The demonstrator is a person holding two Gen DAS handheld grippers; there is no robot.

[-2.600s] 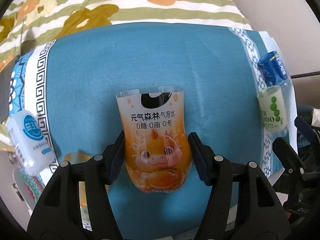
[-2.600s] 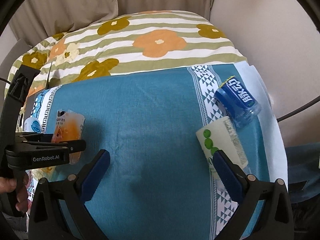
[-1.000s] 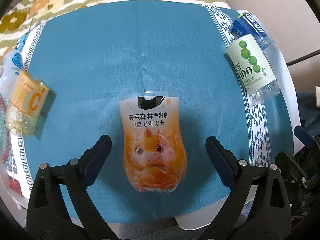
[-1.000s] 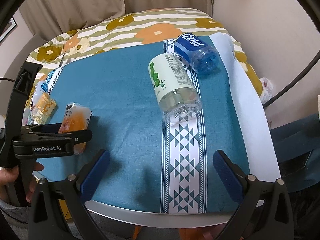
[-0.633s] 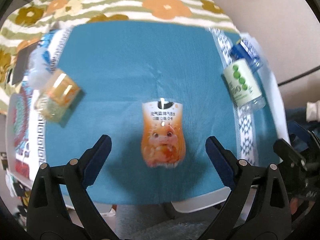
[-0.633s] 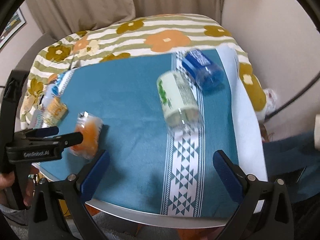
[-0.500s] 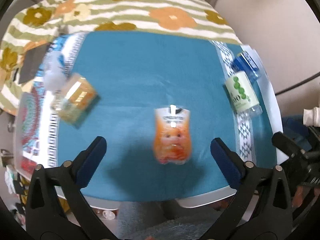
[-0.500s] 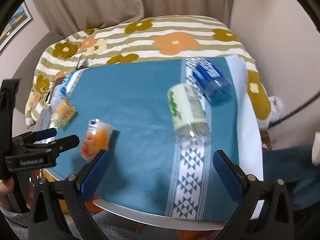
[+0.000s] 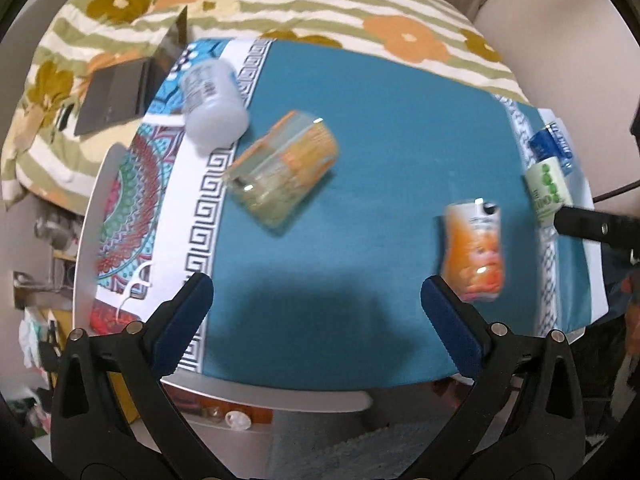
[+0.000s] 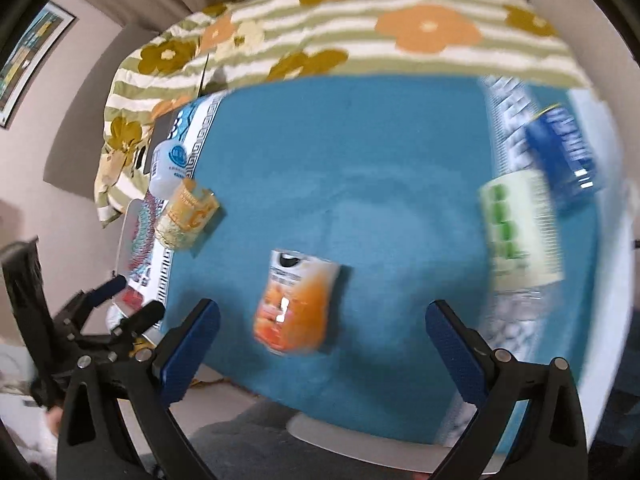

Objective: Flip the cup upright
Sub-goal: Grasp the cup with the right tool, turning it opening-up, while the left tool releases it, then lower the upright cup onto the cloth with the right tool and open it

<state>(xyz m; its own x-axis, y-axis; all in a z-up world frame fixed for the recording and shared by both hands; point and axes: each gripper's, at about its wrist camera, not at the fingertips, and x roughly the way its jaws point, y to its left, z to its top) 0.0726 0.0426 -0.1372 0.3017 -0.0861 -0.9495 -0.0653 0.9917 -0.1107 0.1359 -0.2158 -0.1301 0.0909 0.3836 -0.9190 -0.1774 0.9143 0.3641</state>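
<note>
While both tools are hanging above the near edge of the table (image 9: 280, 394), the orange cup (image 9: 474, 258) is standing on the blue cloth (image 9: 380, 128), near and to the right in the left view, near the middle in the right view (image 10: 294, 306). The left gripper (image 9: 316, 316) is holding nothing, its jaws spread wide; the right gripper (image 10: 322, 338) is likewise gaping and empty, with the orange cup lying between its jaws in the picture but beyond them.

Judging from the task, the next cup to right is probably the yellow cup (image 9: 282, 172), which is lying on its side at the left, just beside the white bottle (image 9: 212, 100). To do this well, the person should be bringing the left gripper down across the cup's width, closing lightly so the thin clear wall is not buckling, then turning the wrist until the base is meeting the cloth before letting go. The white bottle is sitting close, so the far jaw needs room.

Motion blur is smearing both views. Which end of the yellow cup is open is hard to tell, and whether the orange cup's rim is up cannot be told for sure. At the far right, the green cup (image 10: 516, 226) and blue cup (image 10: 562, 152) are lying down, blurred; in the left view they are partly cut off behind the right tool.
</note>
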